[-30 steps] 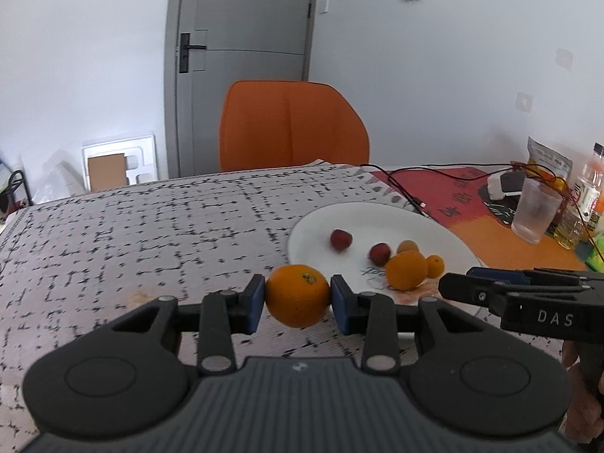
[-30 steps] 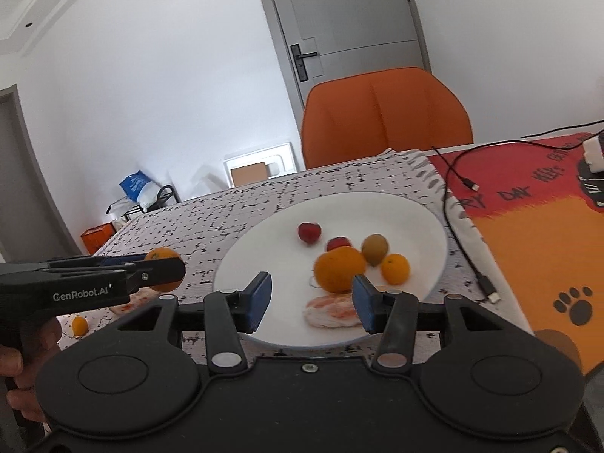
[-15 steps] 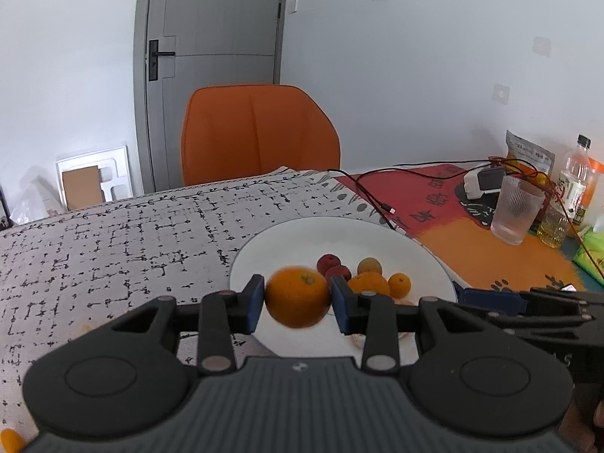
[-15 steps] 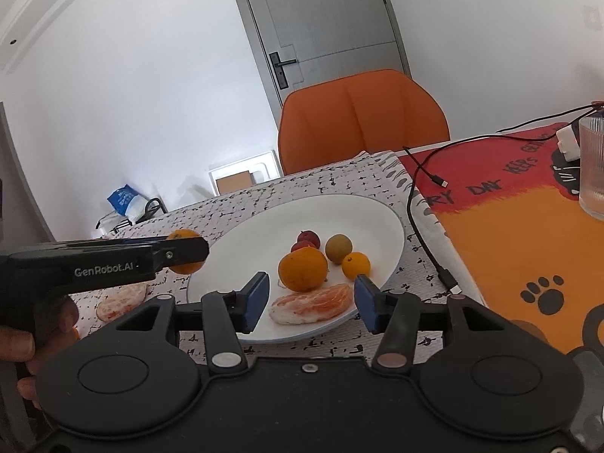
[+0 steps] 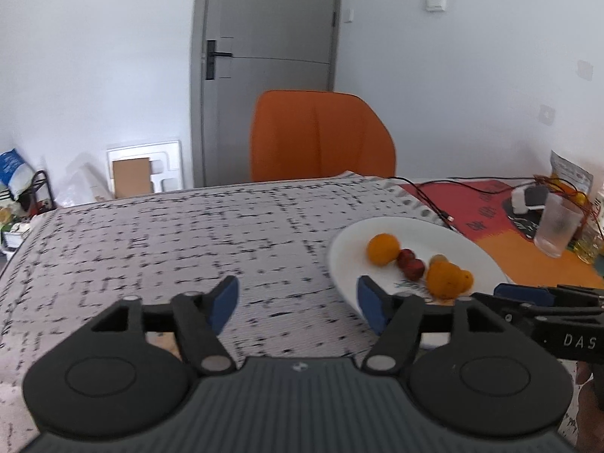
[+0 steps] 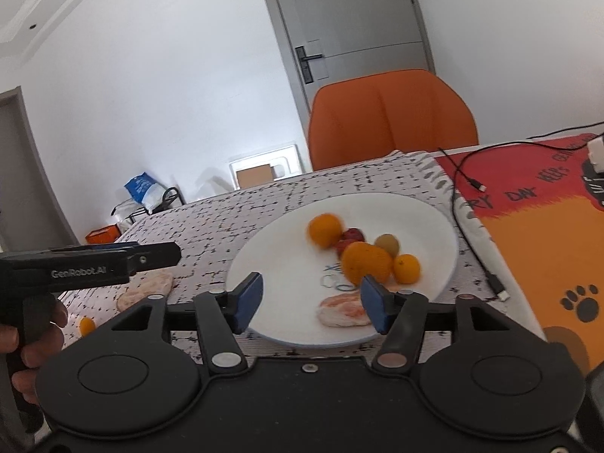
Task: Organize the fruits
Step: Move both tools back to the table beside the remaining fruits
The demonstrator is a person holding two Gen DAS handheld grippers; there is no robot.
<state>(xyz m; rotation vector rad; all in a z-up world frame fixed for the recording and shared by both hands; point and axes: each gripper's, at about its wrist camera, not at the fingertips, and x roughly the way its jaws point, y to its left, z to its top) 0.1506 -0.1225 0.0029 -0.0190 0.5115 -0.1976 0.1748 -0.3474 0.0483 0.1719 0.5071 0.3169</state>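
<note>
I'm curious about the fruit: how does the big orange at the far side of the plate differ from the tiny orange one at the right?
The big orange is clearly larger than the tiny orange fruit. The big one sits farther back, beside the red fruits; the tiny one sits nearer, beside another big orange. The big one looks blurred, the tiny one sharp. Both are round, orange, and on the white plate.

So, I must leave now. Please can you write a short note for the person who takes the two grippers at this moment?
Left gripper: jaws opening, nothing between them.
Right gripper: jaws opening, nothing held, at the near rim of the white plate.
On the plate: two oranges, a small orange fruit, two red fruits, a brownish fruit and a peeled piece.
Left to do: a peeled piece and a small orange fruit lie on the tablecloth, left of the plate.
</note>
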